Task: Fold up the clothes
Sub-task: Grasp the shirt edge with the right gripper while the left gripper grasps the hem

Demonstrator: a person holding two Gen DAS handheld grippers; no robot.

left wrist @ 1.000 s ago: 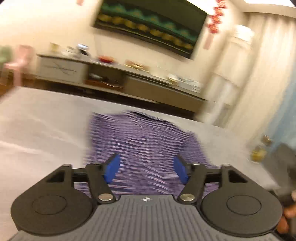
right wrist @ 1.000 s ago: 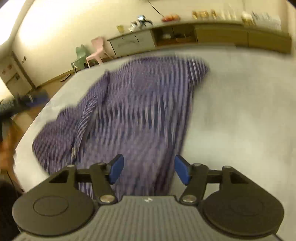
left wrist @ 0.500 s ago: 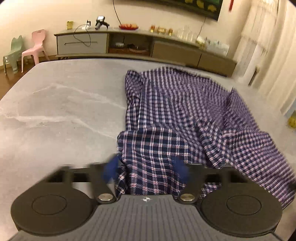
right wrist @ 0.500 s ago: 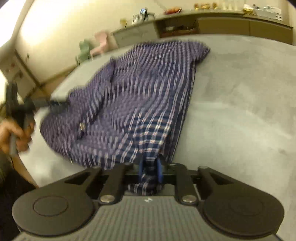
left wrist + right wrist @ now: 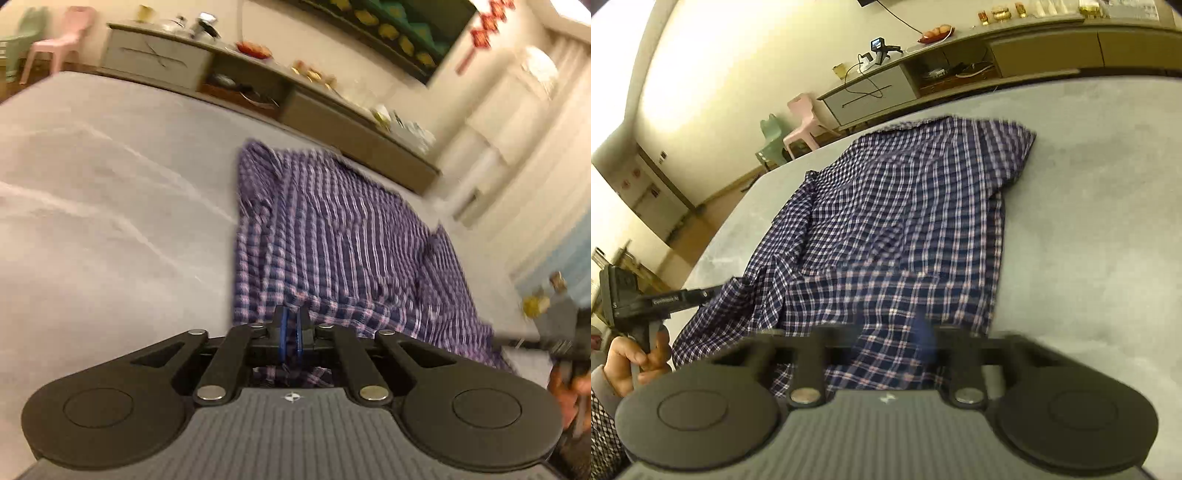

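A purple-and-white checked shirt (image 5: 351, 229) lies spread and rumpled on the grey table (image 5: 110, 221). My left gripper (image 5: 290, 330) is shut on the shirt's near edge, with cloth pinched between the blue pads. In the right wrist view it reaches in from the left, its tip buried in the shirt (image 5: 905, 206) at a sleeve, with a hand (image 5: 635, 354) around its handle. My right gripper (image 5: 882, 332) is blurred, its fingers standing apart over the shirt's near hem and gripping nothing. In the left wrist view it shows blurred at the far right.
The table (image 5: 1089, 221) has bare grey surface to the right of the shirt and to its left. A long sideboard (image 5: 997, 55) with small items runs along the back wall. A pink chair (image 5: 803, 122) and a green chair (image 5: 772, 140) stand beyond the table.
My left gripper has gone from open to shut on the shirt's edge. My right gripper, shut on the hem half a second ago, has opened and let the cloth go.
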